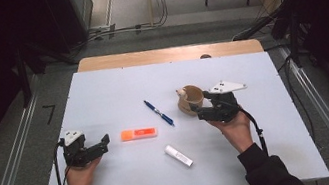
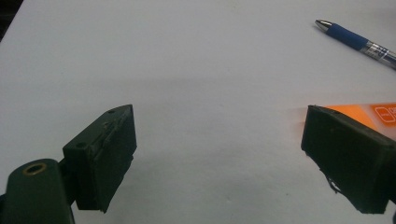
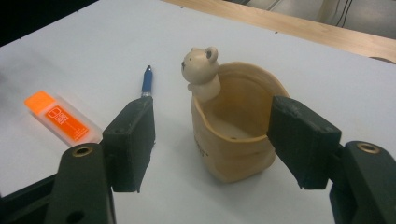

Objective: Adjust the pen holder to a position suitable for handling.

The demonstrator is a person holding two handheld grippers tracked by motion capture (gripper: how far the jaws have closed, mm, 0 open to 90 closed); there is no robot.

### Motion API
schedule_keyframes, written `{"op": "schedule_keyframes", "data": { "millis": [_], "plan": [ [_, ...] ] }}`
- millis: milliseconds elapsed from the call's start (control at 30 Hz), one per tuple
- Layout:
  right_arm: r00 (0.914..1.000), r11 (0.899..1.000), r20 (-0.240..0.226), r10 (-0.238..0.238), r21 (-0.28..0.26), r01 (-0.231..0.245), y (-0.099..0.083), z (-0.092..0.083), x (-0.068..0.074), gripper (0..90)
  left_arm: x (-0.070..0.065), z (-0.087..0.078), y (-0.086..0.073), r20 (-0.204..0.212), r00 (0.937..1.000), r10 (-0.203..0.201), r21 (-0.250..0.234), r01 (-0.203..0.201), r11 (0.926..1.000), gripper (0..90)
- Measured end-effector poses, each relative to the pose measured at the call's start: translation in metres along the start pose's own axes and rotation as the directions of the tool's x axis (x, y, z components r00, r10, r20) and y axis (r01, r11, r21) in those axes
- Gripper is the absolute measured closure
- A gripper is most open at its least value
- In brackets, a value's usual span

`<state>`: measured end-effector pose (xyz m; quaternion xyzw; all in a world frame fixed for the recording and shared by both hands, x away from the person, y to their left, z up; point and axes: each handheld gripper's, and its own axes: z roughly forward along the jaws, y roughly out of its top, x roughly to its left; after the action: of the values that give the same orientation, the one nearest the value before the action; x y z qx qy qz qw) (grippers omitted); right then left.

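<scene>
I am holding my right gripper [image 1: 202,110] low over the white table [image 1: 101,90], on its right half, with the tan bear cup [image 1: 190,99] just ahead of the jaws. In the right gripper view the jaws are standing well apart: the left jaw is sitting clear of the cup's wall with bare table between them, and the right jaw is overlapping the cup's rim on the far side, though I cannot tell whether that pad is touching the clay. Nothing is being squeezed; the cup is standing upright on the table by its own weight. The small bear figure [image 3: 201,70] is perching on the cup's rim, on the side nearest the blue pen [image 1: 159,112].

I am keeping my left gripper [image 1: 92,150] at the near left of the table, angled toward the middle. In the left gripper view its jaws are gaping wide with only bare table surface between them, so they are holding nothing. The orange marker [image 1: 138,134] is lying flat just beyond the right-hand jaw there, partly hidden behind it.

The pen is lying diagonally between the marker and the cup, apart from both. A white tube [image 1: 178,155] is lying on its side nearer the table's front edge, between my two hands and well apart from the cup.
</scene>
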<state>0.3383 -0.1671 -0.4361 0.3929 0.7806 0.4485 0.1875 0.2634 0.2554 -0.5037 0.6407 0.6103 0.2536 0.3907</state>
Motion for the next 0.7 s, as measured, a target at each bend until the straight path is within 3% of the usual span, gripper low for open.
{"op": "schedule_keyframes", "data": {
  "millis": [700],
  "plan": [
    [1.0,1.0,0.01,-0.001,-0.004,0.001,-0.019,-0.016,0.004,29.1,0.0,-0.001,0.0,-0.001,1.0,0.0,0.0,0.0,1.0,11.0]
  ]
}}
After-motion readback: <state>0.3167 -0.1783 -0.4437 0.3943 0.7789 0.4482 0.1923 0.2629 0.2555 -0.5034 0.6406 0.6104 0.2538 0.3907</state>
